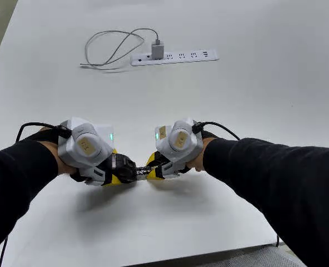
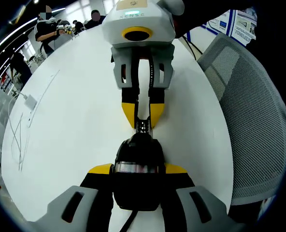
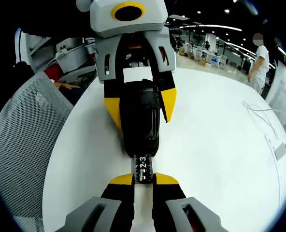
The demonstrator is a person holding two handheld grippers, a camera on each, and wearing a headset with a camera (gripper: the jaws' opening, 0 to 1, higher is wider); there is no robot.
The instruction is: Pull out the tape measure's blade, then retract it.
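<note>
A black tape measure (image 1: 124,167) hangs just above the white table (image 1: 170,222) near its front edge. My left gripper (image 1: 117,173) is shut on its body (image 2: 138,162), with a yellow fingertip on each side. My right gripper (image 1: 155,169) faces it from the right and is shut on the end of the blade (image 3: 143,169). Only a short piece of the blade (image 2: 142,126) is out, with printed numbers showing. In the right gripper view the tape body (image 3: 140,121) sits between the left gripper's fingers. The two grippers are almost tip to tip.
A white power strip (image 1: 174,57) with a grey charger (image 1: 157,50) and a looped cable (image 1: 109,47) lies far back on the table. A grey mesh chair (image 2: 249,121) stands at the table's front edge (image 1: 209,255). People (image 2: 46,29) stand in the background.
</note>
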